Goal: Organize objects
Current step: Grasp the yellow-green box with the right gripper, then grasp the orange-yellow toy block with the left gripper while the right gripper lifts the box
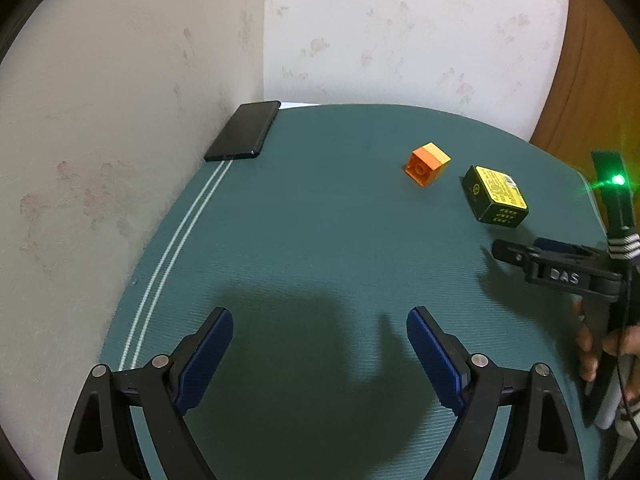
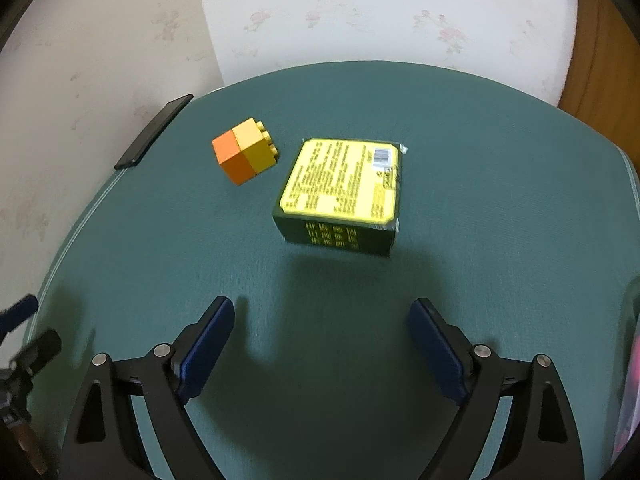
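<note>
Blue-padded black fingers of the left gripper fill the bottom of the left wrist view, spread wide with only the teal ribbed mat between them, and nothing held. That mat covers the desk and carries two thin white stripes along its left edge. Farther off, toward the right, lies a small orange and yellow toy brick block, tipped on its side so that a round hollow in its orange face shows. Just beside it, to the right and apart from it, sits a dark green box with a yellow printed label. A slim black phone lies at the mat's far left corner against the flowered wallpaper. At the right edge the right gripper reaches in, with a green light glowing above it and a person's hand on its handle.

From the right wrist view, the right gripper's blue-padded fingers stand wide apart and empty over bare mat. Straight ahead of them, well clear of the pads, the dark green box rests flat with its yellow label up and a barcode at its far right corner. The toy block lies to its left, not touching, its studs pointing right toward the box. The phone runs along the left wall. Part of the left gripper shows blurred at the lower left.
</note>
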A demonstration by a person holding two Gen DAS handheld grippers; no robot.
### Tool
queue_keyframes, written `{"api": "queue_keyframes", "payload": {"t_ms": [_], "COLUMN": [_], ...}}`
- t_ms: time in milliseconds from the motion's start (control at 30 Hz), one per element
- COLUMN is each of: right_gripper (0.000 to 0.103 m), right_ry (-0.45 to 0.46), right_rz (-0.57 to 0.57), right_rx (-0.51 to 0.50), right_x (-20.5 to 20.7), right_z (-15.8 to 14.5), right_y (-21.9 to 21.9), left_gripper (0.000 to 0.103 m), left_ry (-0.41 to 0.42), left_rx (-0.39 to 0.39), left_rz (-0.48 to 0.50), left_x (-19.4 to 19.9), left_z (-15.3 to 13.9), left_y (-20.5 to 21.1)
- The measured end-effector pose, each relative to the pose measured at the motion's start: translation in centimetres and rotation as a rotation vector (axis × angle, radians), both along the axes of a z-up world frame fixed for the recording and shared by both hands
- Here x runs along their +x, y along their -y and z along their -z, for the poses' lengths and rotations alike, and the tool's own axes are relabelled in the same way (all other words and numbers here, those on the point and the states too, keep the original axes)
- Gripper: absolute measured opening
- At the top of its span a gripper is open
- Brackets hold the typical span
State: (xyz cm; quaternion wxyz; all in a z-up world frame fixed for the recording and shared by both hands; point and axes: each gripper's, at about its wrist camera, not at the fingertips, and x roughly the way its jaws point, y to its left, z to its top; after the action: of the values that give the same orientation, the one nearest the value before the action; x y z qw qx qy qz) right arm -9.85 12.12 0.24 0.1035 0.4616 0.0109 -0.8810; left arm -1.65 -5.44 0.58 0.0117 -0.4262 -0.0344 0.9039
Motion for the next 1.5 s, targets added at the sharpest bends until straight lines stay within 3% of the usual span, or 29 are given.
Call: {"api": "queue_keyframes", "payload": {"t_ms": [200, 400, 433, 500, 567, 1167, 1500], "right_gripper": [0.091, 0.09, 0.087, 0.069, 0.069, 0.069, 0.07], "right_ry": [0.002, -0.008, -0.012, -0.025, -0.025, -0.035, -0.032], "right_rz": [0.021, 0.036, 0.036, 0.039, 0.021, 0.01, 0.022], "right_rx": [0.006, -0.022, -0.012, 0.021, -0.004, -0.078, -0.097], "right_x": [-2.5, -4.5, -4.6, -4.6, -4.5, 3.3, 3.7], "right_z": [0.3, 0.4, 0.4, 0.3, 0.3, -0.6, -0.4], "right_y": [-0.2, -0.8, -0.9, -1.1, -1.7, -9.4, -9.6], "left_gripper": [0.092, 0.092, 0.092, 0.092, 0.092, 0.092, 0.091], "left_ry": [-0.017, 0.01, 0.012, 0.015, 0.016, 0.063, 0.06], "left_rx": [-0.018, 0.028, 0.039, 0.048, 0.035, -0.031, -0.028], "left_rz": [0.002, -0.034, -0.033, -0.031, -0.026, -0.009, -0.032], "left_x": [0.7, -0.2, -0.4, -1.0, -1.9, -12.2, -16.8], "left_z": [-1.0, -2.0, -2.3, -2.7, -2.9, 0.0, 0.7], "left_y": [-0.6, -0.8, -1.0, -1.5, -2.4, -8.9, -10.4]}}
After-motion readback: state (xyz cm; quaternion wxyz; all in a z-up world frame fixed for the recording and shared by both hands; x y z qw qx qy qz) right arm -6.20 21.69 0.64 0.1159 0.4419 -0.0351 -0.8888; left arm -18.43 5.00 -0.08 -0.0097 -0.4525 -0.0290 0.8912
